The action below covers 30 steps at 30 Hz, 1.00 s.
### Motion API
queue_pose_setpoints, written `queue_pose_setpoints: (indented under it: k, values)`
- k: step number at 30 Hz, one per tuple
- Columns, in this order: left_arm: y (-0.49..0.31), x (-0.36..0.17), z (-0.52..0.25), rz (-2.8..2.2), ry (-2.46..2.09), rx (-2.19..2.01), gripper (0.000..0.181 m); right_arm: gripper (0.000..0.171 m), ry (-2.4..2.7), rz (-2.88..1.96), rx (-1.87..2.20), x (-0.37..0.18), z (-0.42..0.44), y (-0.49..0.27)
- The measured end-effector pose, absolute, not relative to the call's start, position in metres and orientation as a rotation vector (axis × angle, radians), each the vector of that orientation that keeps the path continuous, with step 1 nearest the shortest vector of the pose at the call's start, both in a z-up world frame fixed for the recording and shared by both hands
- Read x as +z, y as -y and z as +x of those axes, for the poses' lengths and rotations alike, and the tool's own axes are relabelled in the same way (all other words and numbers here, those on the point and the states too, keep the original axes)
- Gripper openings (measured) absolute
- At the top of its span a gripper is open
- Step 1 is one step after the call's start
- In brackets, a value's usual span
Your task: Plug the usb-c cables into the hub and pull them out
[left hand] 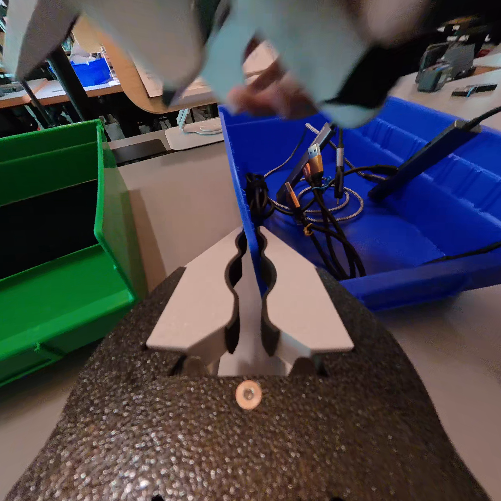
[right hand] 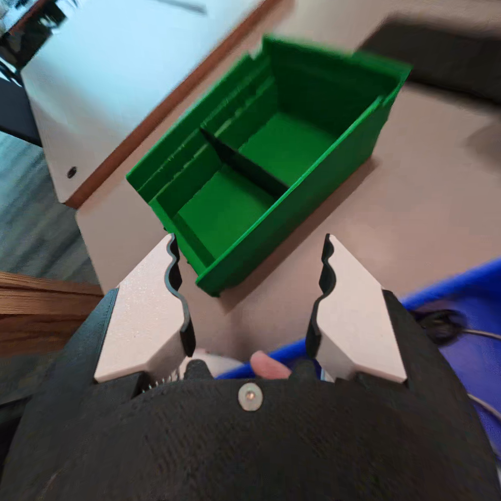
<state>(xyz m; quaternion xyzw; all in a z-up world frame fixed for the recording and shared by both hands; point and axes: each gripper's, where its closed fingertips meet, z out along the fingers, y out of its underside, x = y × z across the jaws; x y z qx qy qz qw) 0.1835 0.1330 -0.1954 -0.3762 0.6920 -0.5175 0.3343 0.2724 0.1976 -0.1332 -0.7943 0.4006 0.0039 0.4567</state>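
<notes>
The blue bin (left hand: pixel 406 282) holds a tangle of cables: black cables (left hand: pixel 333 244), a grey braided coil (left hand: pixel 332 207) and orange-collared plugs (left hand: pixel 315 160). A dark slim hub (left hand: pixel 301 170) leans among them. A second dark hub (left hand: pixel 423 160) leans on the bin's right wall. My left gripper (left hand: pixel 250 230) is shut and empty, low at the bin's near left corner. My right gripper (right hand: pixel 250 236) is open and empty, above the table in front of the green bin (right hand: pixel 271 162). It also shows as a blurred grey shape (left hand: pixel 271 54) over the blue bin in the left wrist view.
The green bin (left hand: pixel 54 244) stands left of the blue bin and is empty, split by a black divider (right hand: pixel 244 165). A strip of bare table (left hand: pixel 184 195) lies between the bins. The blue bin's rim (right hand: pixel 461 284) is at my right gripper's lower right. Desks and gear stand behind. My right fingertips sit around 12 cm from my left ones.
</notes>
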Motion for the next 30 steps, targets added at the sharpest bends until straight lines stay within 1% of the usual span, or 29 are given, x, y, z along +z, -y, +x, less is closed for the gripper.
queue_pose_setpoints:
  k: [2,4,6,8,9,10,12,13,15,17,18,19,20,23,25,28,30]
  values:
    - [-0.134,-0.195,0.182,-0.983,-1.800,-1.360,0.004,0.099,-1.154,-1.968,0.131,-0.159,0.290,-0.217]
    - [-0.136,-0.195,0.181,-0.972,-1.804,-1.358,0.004,0.092,-1.226,-1.956,0.092,-0.174,0.311,-0.228]
    - [-0.137,-0.195,0.182,-0.974,-1.813,-1.376,0.004,0.093,-1.318,-1.967,0.059,-0.189,0.323,-0.233]
    - [-0.138,-0.195,0.183,-0.973,-1.813,-1.376,0.004,0.080,-1.340,-2.035,0.017,-0.207,0.328,-0.237]
    - [-0.139,-0.195,0.184,-0.966,-1.813,-1.369,0.004,0.093,-1.377,-2.054,0.012,-0.216,0.330,-0.238]
    - [-0.139,-0.195,0.184,-0.961,-1.812,-1.366,0.004,0.091,-1.426,-2.063,0.031,-0.225,0.329,-0.239]
    - [-0.140,-0.195,0.184,-0.949,-1.805,-1.354,0.004,0.056,-1.412,-2.105,0.122,-0.237,0.318,-0.250]
    - [-0.141,-0.194,0.184,-0.933,-1.801,-1.337,0.003,0.064,-1.425,-2.127,0.098,-0.244,0.318,-0.251]
    - [-0.143,-0.194,0.185,-0.900,-1.792,-1.311,0.003,0.064,-1.384,-2.208,0.074,-0.255,0.311,-0.255]
    - [-0.144,-0.193,0.186,-0.885,-1.789,-1.306,0.002,0.055,-1.358,-2.280,-0.037,-0.258,0.314,-0.251]
    - [-0.145,-0.193,0.187,-0.880,-1.792,-1.306,0.002,0.046,-1.404,-2.255,-0.049,-0.257,0.317,-0.250]
    - [-0.146,-0.193,0.188,-0.874,-1.795,-1.304,0.002,0.031,-1.438,-2.226,-0.071,-0.254,0.322,-0.247]
    - [-0.147,-0.193,0.188,-0.869,-1.796,-1.301,0.002,0.021,-1.438,-2.219,-0.082,-0.250,0.326,-0.244]
    - [-0.149,-0.193,0.189,-0.850,-1.801,-1.313,0.002,0.021,-1.335,-2.265,-0.011,-0.230,0.326,-0.242]
    - [-0.152,-0.194,0.189,-0.837,-1.807,-1.294,0.003,0.019,-1.251,-2.276,-0.037,-0.200,0.333,-0.233]
    - [-0.156,-0.194,0.190,-0.822,-1.818,-1.301,0.002,0.017,-1.179,-2.164,-0.129,-0.129,0.356,-0.199]
    - [-0.162,-0.194,0.193,-0.814,-1.820,-1.282,0.002,0.017,-1.165,-2.046,-0.205,-0.076,0.368,-0.160]
